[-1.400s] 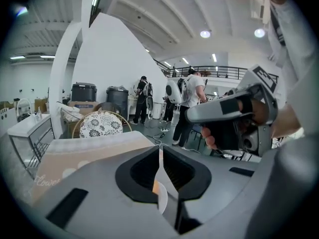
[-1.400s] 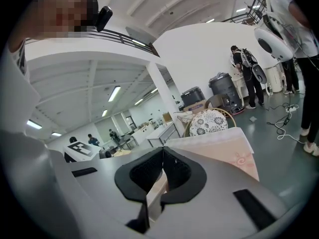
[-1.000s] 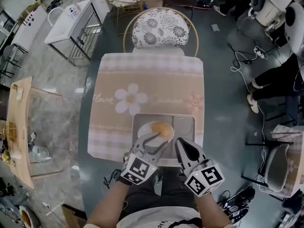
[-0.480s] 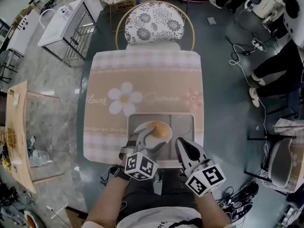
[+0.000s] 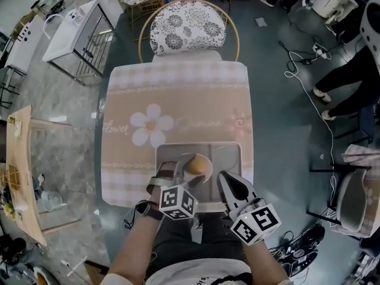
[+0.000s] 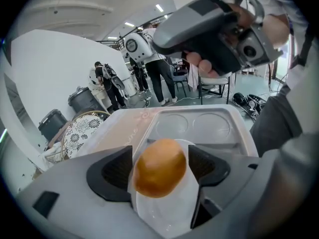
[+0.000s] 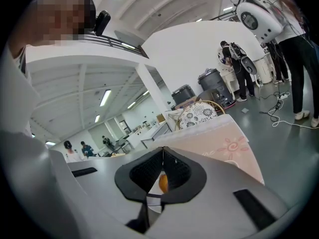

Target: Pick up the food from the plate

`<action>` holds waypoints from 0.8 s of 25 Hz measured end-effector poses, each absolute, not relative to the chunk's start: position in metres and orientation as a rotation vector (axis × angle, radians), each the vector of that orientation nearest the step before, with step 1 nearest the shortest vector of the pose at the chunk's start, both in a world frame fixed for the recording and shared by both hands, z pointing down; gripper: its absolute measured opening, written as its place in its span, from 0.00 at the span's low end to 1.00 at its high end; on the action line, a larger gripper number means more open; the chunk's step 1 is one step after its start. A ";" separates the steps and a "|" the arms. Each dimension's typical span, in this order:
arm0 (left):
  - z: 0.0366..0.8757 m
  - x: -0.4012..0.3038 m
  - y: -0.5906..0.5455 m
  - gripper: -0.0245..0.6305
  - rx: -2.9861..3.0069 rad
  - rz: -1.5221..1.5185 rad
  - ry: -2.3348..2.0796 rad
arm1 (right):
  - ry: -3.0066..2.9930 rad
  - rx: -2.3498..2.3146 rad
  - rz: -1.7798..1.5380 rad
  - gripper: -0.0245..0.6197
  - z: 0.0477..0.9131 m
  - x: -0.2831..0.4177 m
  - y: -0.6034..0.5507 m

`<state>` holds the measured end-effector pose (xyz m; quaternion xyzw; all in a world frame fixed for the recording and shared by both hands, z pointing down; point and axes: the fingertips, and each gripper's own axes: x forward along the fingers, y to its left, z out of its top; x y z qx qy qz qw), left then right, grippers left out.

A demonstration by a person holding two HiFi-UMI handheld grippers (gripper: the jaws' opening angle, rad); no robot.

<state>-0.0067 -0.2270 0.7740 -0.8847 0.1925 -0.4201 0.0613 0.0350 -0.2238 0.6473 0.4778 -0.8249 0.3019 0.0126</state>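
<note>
A round golden-brown bun [image 5: 198,165] lies on a white plate [image 6: 172,210] inside a grey compartment tray [image 5: 229,153] at the table's near edge. My left gripper [image 5: 181,172] is tilted down over the plate. In the left gripper view the bun [image 6: 159,167] sits between its two dark pads [image 6: 115,171], which have just been opening; they stand wide on either side without pressing on it. My right gripper [image 5: 225,180] hovers over the tray's near right corner, its tips together and holding nothing. Through the slit under its tips [image 7: 162,151] the bun [image 7: 163,183] shows.
A pink checked tablecloth with a white flower [image 5: 153,123] covers the glass table. A chair with a flowered cushion [image 5: 187,31] stands at the far side. The tray's two round hollows [image 6: 194,126] are bare. Cables and people's legs [image 5: 347,82] are at the right.
My left gripper has sunk toward the plate and rolled, and its jaws have spread to both sides of the bun. The right gripper has stayed put.
</note>
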 end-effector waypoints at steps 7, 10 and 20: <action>0.789 -0.004 -0.230 0.54 -2.631 -1.321 0.519 | -2.564 1.498 0.958 0.06 0.654 0.037 -0.224; 0.789 -0.001 -0.232 0.54 -2.638 -1.289 0.528 | -2.562 1.503 0.963 0.06 0.654 0.039 -0.224; 0.760 -0.002 -0.234 0.54 -2.799 -1.147 0.695 | -2.565 1.509 0.971 0.06 0.645 0.044 -0.226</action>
